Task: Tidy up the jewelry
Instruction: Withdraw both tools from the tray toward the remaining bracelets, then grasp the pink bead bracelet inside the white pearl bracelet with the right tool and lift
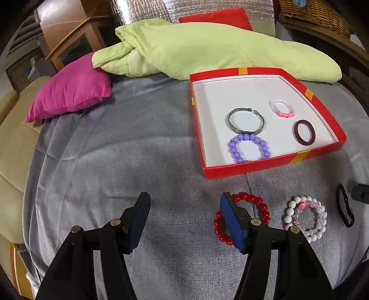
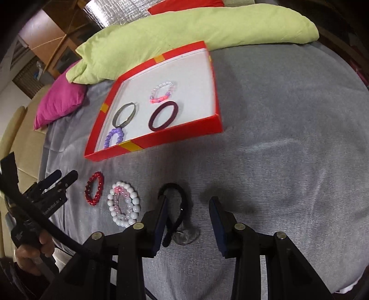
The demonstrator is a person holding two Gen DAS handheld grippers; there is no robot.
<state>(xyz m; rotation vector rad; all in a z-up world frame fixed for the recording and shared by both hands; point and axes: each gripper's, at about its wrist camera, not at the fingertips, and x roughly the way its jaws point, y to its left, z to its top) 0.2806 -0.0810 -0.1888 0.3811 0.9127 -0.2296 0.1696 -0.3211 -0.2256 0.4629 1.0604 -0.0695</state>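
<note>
A red box [image 1: 272, 162] [image 2: 159, 142] with a white floor lies on the grey cover. It holds a silver bangle [image 1: 246, 121] [image 2: 125, 115], a purple bead bracelet [image 1: 248, 147] [image 2: 114, 137], a pink clear bead bracelet [image 1: 281, 108] [image 2: 163, 92] and a maroon ring [image 1: 304, 132] [image 2: 163, 116]. In front of the box lie a red bead bracelet [image 1: 253, 217] [image 2: 94, 188], a white and pink bead bracelet [image 1: 306, 217] [image 2: 124, 204] and a black hair tie [image 1: 344, 208] [image 2: 176, 207]. My left gripper [image 1: 184, 219] [image 2: 62, 176] is open and empty, its right finger over the red bracelet. My right gripper [image 2: 188, 225] is open, its left finger beside the hair tie.
A green pillow [image 1: 207, 46] [image 2: 196, 30] lies behind the box. A magenta cushion [image 1: 71, 94] [image 2: 60, 101] sits to the left and a red cushion [image 1: 216, 17] at the back. A small clear item [image 2: 186, 236] lies by the hair tie.
</note>
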